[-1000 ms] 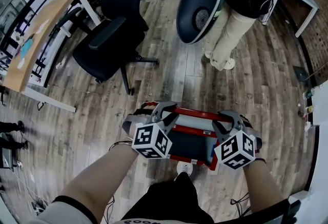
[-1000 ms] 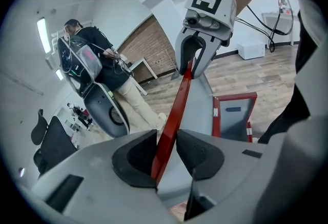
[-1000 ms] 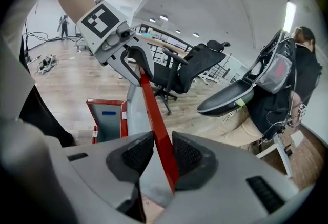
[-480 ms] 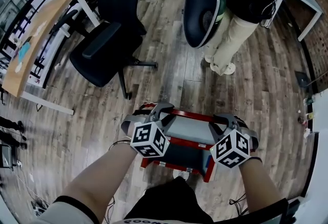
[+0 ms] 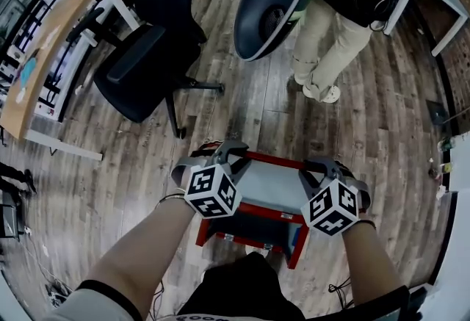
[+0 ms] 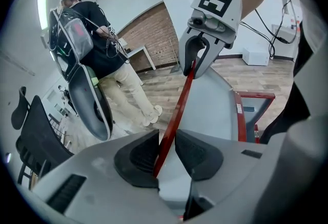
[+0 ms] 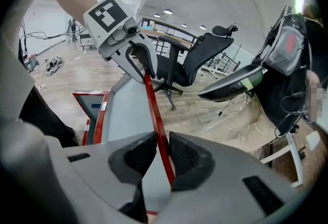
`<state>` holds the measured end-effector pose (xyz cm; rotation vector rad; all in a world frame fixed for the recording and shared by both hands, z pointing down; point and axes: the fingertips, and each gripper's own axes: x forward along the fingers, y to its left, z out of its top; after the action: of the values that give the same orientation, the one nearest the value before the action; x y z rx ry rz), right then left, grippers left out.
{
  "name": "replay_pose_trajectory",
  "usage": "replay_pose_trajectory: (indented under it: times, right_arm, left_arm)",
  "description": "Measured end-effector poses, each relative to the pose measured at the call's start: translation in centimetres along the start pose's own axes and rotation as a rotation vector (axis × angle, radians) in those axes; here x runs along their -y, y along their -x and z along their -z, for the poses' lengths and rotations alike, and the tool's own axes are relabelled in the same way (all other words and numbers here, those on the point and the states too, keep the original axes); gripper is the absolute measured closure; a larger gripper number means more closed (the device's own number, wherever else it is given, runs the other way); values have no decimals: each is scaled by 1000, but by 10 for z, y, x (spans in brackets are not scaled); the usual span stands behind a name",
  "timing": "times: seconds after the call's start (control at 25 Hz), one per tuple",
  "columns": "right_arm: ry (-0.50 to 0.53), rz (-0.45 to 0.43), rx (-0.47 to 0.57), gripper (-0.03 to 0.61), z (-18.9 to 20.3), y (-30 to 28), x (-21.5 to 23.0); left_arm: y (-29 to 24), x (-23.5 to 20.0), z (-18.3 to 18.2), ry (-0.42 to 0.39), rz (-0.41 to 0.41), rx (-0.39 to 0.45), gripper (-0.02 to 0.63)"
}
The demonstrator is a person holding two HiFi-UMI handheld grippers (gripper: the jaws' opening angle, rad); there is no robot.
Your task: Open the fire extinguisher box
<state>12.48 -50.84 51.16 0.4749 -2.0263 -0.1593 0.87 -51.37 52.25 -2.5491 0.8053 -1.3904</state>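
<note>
Both the left gripper (image 6: 165,152) and the right gripper (image 7: 158,155) are clamped on the red far rim of the lid (image 5: 268,184), jaws having just been closing on it. Since a second ago the lid has been swung further toward 12 o'clock; the fire extinguisher box (image 5: 250,225), at 6 o'clock, is judged nearly opened.
</note>
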Motion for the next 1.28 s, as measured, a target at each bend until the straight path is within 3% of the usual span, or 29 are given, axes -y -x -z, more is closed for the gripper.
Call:
replay_pose_trajectory:
  times: [0.28, 0.76, 1.28]
  right_arm:
    - [8, -3, 3, 502, 7, -18, 7]
    - [46, 65, 2, 502, 17, -38, 19]
    - [-11, -34, 13, 482, 8, -17, 5]
  left_arm:
    - [-18, -6, 7, 44, 7, -20, 515]
    - [-40, -13, 11, 111, 23, -26, 515]
    - [-22, -8, 7, 8, -18, -102, 514]
